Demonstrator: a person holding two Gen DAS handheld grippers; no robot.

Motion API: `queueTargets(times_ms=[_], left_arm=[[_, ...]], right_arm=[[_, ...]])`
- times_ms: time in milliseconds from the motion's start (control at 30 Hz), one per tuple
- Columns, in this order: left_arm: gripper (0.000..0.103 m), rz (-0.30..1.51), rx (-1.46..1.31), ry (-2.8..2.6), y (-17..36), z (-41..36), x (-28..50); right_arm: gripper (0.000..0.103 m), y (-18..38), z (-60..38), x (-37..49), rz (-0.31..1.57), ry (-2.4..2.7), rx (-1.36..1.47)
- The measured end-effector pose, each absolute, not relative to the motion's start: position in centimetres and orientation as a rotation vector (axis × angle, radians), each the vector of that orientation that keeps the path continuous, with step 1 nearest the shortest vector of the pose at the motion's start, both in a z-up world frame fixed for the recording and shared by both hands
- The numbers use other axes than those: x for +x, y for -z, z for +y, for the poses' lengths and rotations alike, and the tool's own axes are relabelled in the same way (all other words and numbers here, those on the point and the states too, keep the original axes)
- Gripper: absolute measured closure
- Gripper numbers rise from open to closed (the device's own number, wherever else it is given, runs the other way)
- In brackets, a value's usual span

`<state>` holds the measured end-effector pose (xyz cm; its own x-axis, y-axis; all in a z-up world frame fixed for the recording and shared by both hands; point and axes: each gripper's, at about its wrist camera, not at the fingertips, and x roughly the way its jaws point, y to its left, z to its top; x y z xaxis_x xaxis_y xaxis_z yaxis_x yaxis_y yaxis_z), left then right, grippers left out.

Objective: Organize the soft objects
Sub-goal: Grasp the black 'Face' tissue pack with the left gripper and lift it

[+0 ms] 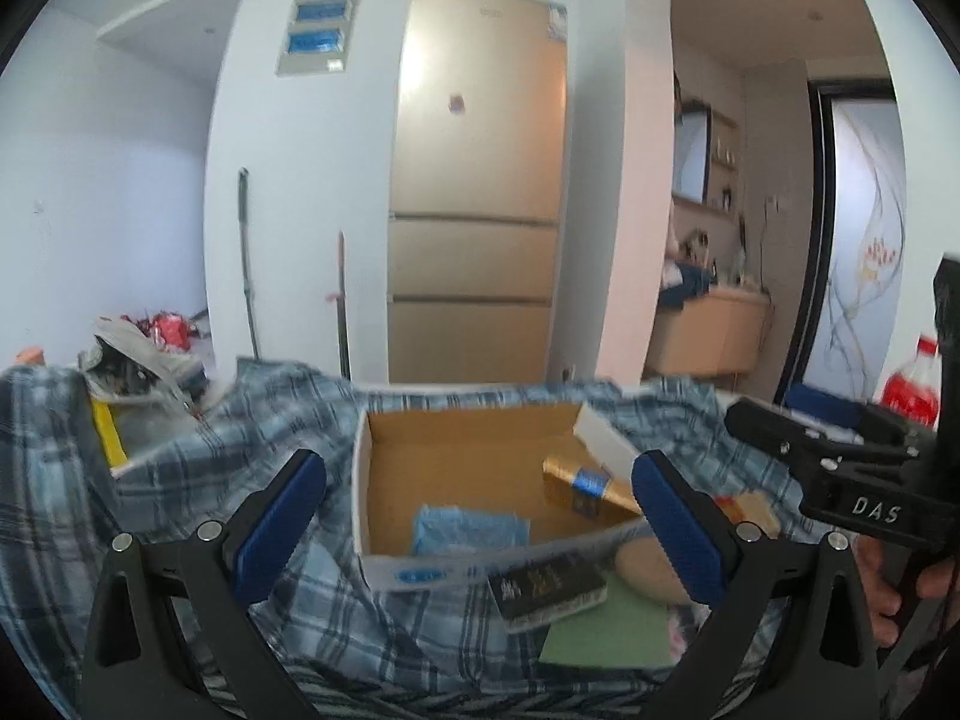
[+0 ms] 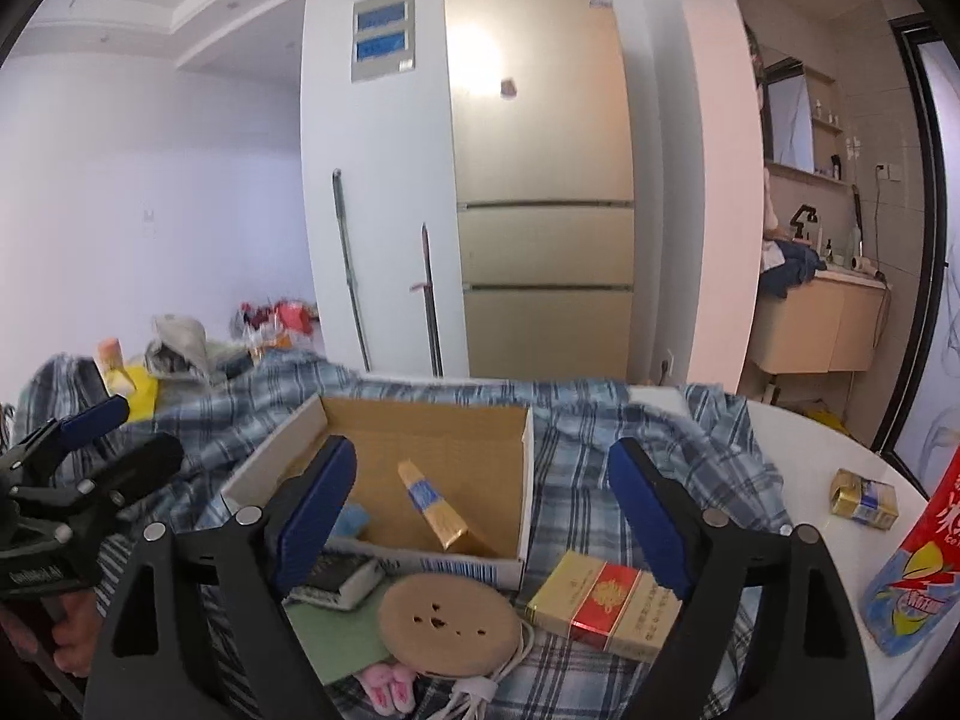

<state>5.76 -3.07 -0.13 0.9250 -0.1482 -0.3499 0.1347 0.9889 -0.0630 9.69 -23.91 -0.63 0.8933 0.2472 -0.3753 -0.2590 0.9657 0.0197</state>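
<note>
Left gripper (image 1: 480, 510) jaws wide apart, nothing between them, aimed at the open cardboard box (image 1: 474, 474), probably lining up a pick. Box sits on the plaid cloth (image 1: 198, 480) and holds a blue soft pack (image 1: 468, 528) plus a gold carton (image 1: 585, 483), so it looks like the collection bin. Right gripper (image 2: 480, 510) also spread and empty, hovering over loose items: round tan pad (image 2: 450, 615), red-gold pack (image 2: 606, 603).

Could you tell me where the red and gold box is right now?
In the right wrist view, the red and gold box lies on the plaid cloth, right of the round wooden disc.
</note>
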Motion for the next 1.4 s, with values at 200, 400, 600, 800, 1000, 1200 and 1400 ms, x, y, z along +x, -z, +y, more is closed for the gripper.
queueTargets(times_ms=[200, 400, 600, 800, 1000, 1200, 1400], left_arm=[[0.000, 0.376, -0.004, 0.144, 0.8, -3.9, 5.8], [0.000, 0.462, -0.040, 0.170, 1.6, -3.7, 7.0], [0.000, 0.595, -0.017, 0.254, 3.1, -4.7, 8.7], [0.000, 0.721, -0.034, 0.283, 4.8, -5.2, 10.6], [0.000, 0.812, -0.072, 0.313, 5.8, -5.1, 11.9], [0.000, 0.911, -0.127, 0.322, 6.1, -5.1, 13.4], [0.006, 0.973, -0.159, 0.341, 7.4, -6.5, 14.4]], right_arm=[[0.017, 1.3, -23.7, 9.9, 0.427, -0.258, -0.048], [0.017, 2.2, -24.4, 11.2, 0.522, -0.269, 0.006], [0.017, 3.0, -25.2, 12.0, 0.568, -0.260, 0.048], [0.017, 3.8, -25.1, 12.7, 0.611, -0.250, 0.048], [0.017, 4.6, -25.3, 13.5, 0.676, -0.266, 0.075], [0.017, 5.3, -26.0, 14.2, 0.720, -0.267, 0.122], [0.017, 5.3, -25.9, 14.1, 0.723, -0.263, 0.120]])
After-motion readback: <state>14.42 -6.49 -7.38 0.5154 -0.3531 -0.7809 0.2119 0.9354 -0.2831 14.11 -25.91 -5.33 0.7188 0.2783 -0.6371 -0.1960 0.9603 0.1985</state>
